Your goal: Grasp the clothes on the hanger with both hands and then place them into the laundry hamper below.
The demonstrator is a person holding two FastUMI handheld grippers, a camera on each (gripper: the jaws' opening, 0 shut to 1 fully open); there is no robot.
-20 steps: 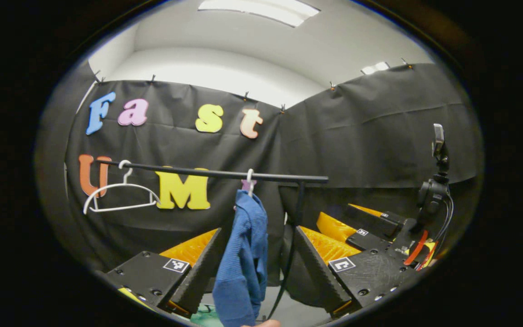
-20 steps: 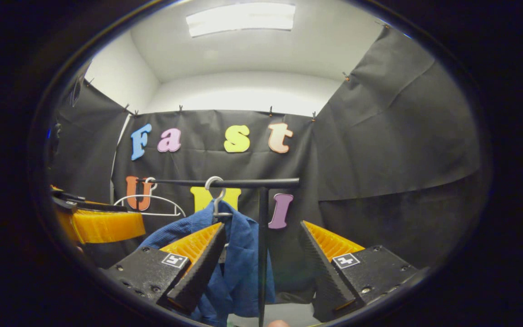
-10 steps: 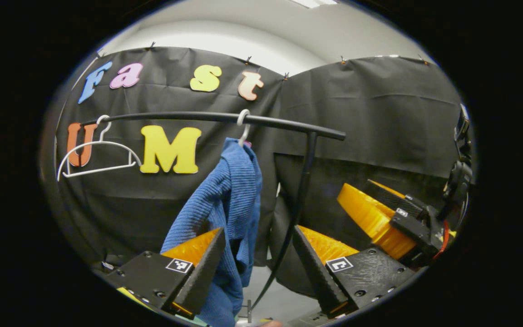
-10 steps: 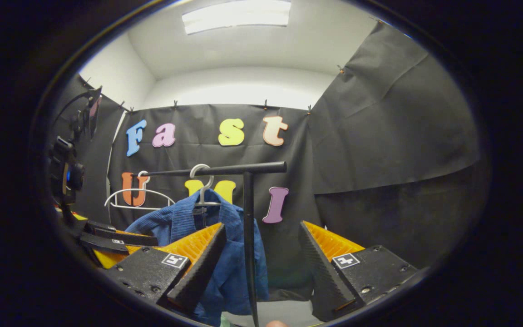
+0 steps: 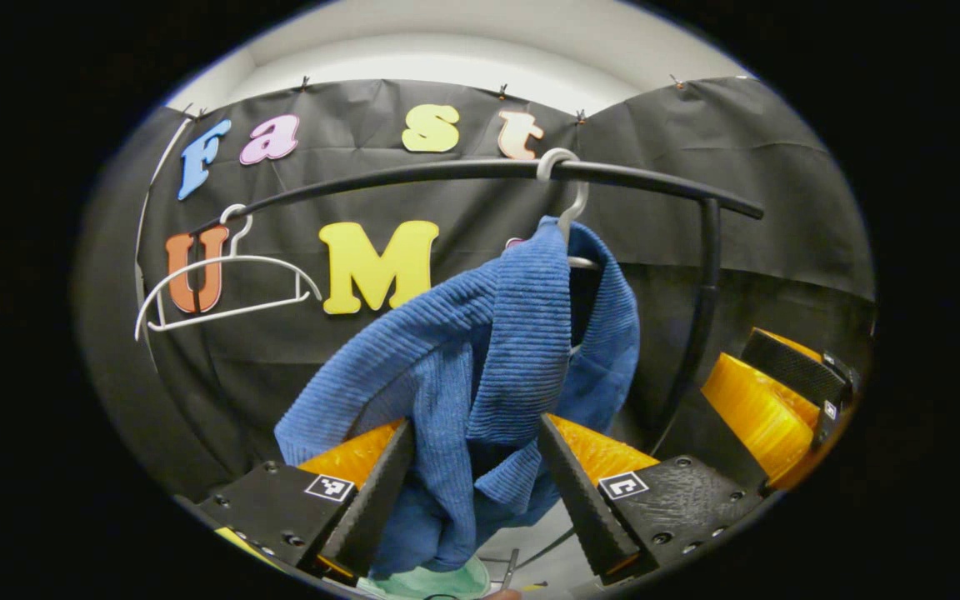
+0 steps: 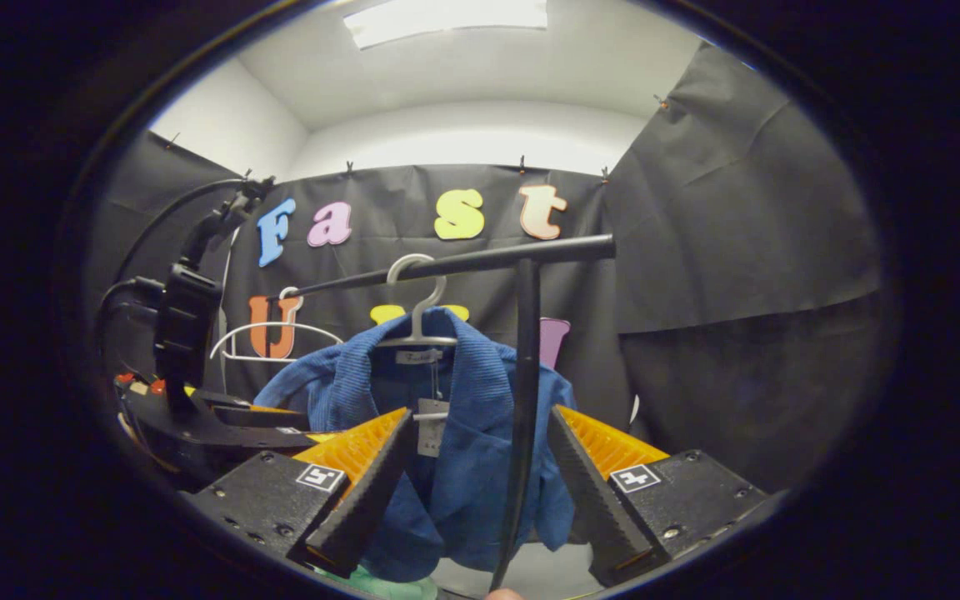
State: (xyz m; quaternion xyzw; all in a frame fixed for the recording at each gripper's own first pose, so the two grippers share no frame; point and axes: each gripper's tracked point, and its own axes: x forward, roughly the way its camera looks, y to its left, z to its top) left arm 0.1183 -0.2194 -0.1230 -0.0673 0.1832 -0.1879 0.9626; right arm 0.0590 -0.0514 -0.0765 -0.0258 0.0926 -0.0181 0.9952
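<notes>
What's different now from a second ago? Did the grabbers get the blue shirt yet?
Not yet. Both grippers moved closer: the blue shirt now hangs between the left gripper's open fingers, and the right gripper has neared it too. Neither has closed. The shirt stays on its hanger on the rail; the empty white hanger hasn't moved.

**No readable text**

A neck label (image 6: 413, 357) and a hanging tag (image 6: 429, 427) are showing inside the blue knit top (image 6: 455, 467), both too small to read. Square coded markers (image 6: 319, 477) are sitting on the hand-held gripper fingers, carrying no words.
</notes>
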